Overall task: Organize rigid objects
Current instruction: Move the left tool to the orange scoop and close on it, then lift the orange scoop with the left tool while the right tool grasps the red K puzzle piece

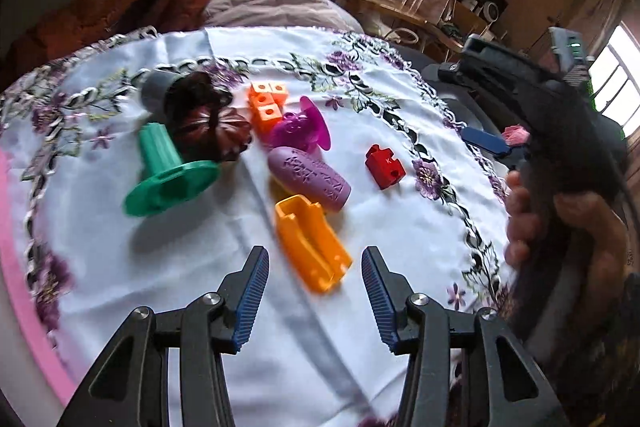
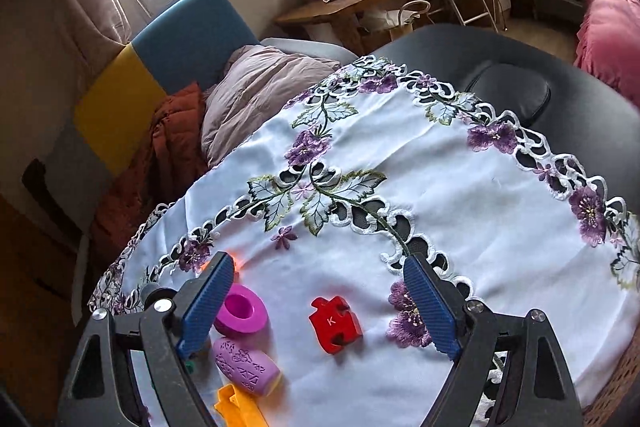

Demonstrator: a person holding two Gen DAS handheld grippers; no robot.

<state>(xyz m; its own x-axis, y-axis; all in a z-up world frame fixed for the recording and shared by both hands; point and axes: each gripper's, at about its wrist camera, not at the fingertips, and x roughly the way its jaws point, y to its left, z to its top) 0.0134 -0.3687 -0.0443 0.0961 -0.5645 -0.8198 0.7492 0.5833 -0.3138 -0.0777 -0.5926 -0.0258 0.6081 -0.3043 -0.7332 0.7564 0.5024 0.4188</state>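
We read the small red plastic puzzle-piece block marked K (image 2: 335, 325) as the right gripper's (image 2: 324, 297) target: it lies flat on the white embroidered tablecloth (image 2: 460, 207), apart from the other toys, framed between that gripper's wide-open, empty jaws, which touch nothing. Its lettered face looks up, and its long axis runs from the far-left knob to the near-right notch in the right wrist view.

The left gripper (image 1: 315, 273) hovers with jaws parted and empty over the near end of the orange plastic trough-shaped mould (image 1: 310, 241), whose long axis runs from far left to near right, open side up. Just beyond it lies the mauve textured plastic roller (image 1: 309, 179), slanted the same way.

Further left, the green plastic flanged stamp (image 1: 168, 169) lies tipped over beside a dark brown ribbed piece (image 1: 218, 135), probably just loosely scattered.
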